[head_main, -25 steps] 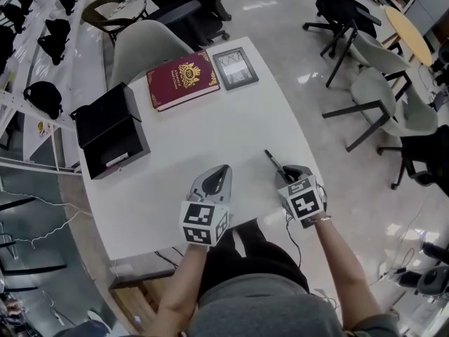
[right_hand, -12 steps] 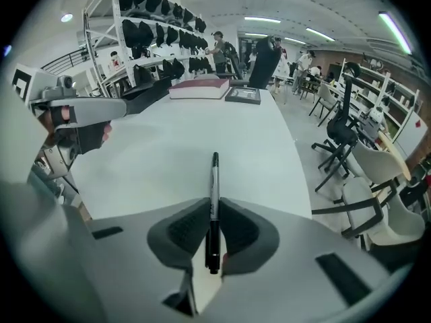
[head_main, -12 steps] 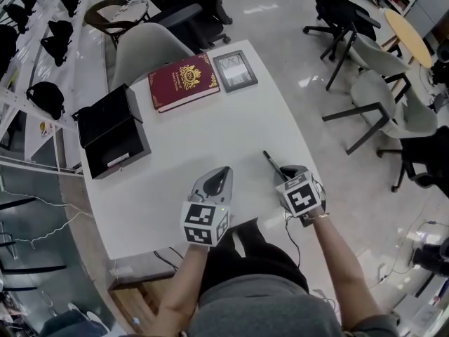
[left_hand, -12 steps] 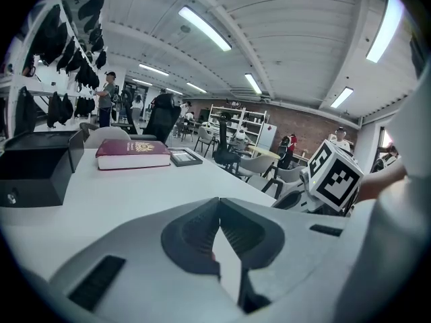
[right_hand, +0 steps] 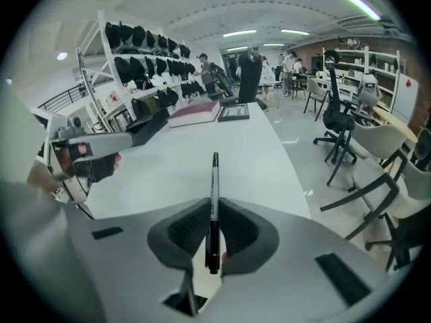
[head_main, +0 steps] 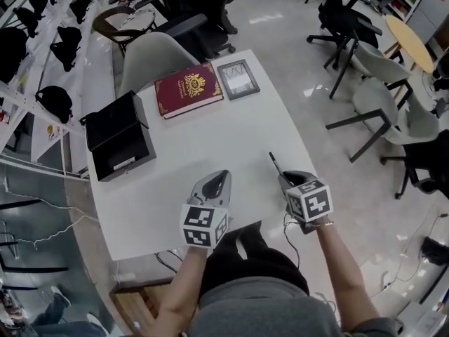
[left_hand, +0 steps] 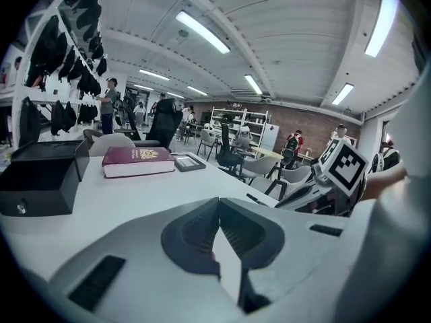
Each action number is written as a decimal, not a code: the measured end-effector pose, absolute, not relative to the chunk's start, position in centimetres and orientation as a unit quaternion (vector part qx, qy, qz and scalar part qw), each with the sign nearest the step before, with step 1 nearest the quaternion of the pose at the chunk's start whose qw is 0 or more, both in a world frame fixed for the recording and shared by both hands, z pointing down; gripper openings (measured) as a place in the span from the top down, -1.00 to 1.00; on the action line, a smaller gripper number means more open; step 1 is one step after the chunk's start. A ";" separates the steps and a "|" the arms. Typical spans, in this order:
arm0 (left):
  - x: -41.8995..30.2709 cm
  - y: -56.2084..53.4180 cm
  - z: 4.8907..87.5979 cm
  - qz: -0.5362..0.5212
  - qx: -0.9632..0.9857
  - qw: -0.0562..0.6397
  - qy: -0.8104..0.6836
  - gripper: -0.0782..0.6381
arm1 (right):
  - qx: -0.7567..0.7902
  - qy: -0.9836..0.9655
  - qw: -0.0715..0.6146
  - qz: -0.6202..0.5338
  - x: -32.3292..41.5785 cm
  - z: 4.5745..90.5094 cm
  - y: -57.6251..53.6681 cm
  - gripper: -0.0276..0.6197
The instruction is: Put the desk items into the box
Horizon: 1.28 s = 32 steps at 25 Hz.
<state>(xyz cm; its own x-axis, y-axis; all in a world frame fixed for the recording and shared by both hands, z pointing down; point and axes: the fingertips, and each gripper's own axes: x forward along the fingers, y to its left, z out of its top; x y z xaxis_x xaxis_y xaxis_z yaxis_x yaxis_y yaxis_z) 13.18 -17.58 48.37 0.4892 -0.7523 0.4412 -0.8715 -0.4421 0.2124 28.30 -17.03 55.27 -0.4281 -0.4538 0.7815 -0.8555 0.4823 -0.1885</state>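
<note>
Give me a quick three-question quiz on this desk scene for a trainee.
1. True or false: the dark red hardcover book lies inside the black open-lidded box.
2. What stands between the right gripper's jaws? A) a slim black pen B) a stapler C) nothing
3. Name the flat item beside the book at the white desk's far end.
Key: 1 false. 2 A; the jaws are closing on it. 3 the grey-framed picture.

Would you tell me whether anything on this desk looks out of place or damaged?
Nothing stands out. The black open box, maroon hardcover book and small framed picture sit undamaged on the white desk; nothing is spilled.
</note>
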 end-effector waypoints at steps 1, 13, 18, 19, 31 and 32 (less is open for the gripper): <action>13.2 -17.6 48.3 0.142 0.837 0.208 -0.486 0.76 | 0.416 -0.794 0.330 0.295 28.3 54.7 -17.1 0.77; 12.9 -18.1 46.4 0.141 0.831 0.179 -0.507 0.76 | 0.438 -0.825 0.253 0.253 29.1 47.4 -18.4 0.77; 12.2 -17.9 46.0 0.138 0.824 0.172 -0.522 0.76 | 0.439 -0.838 0.222 0.236 28.9 44.9 -19.2 0.77; 12.0 -17.9 45.9 0.138 0.822 0.171 -0.526 0.76 | 0.437 -0.841 0.218 0.232 28.8 44.5 -19.4 0.77; 7.7 -16.9 44.7 0.116 0.781 0.173 -0.589 0.76 | 0.365 -0.886 0.213 0.191 23.2 41.6 -20.7 0.77; 7.2 -16.7 44.7 0.115 0.776 0.174 -0.595 0.76 | 0.355 -0.890 0.214 0.188 22.4 41.6 -20.7 0.77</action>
<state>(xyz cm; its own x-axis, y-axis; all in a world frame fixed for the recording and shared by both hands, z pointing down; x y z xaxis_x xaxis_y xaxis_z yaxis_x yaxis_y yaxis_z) 7.19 -16.65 44.69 0.2653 -0.8841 0.3847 -0.9637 -0.2313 0.1329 22.41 -20.71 41.56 -0.6561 -0.5523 0.5143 -0.7133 0.6764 -0.1837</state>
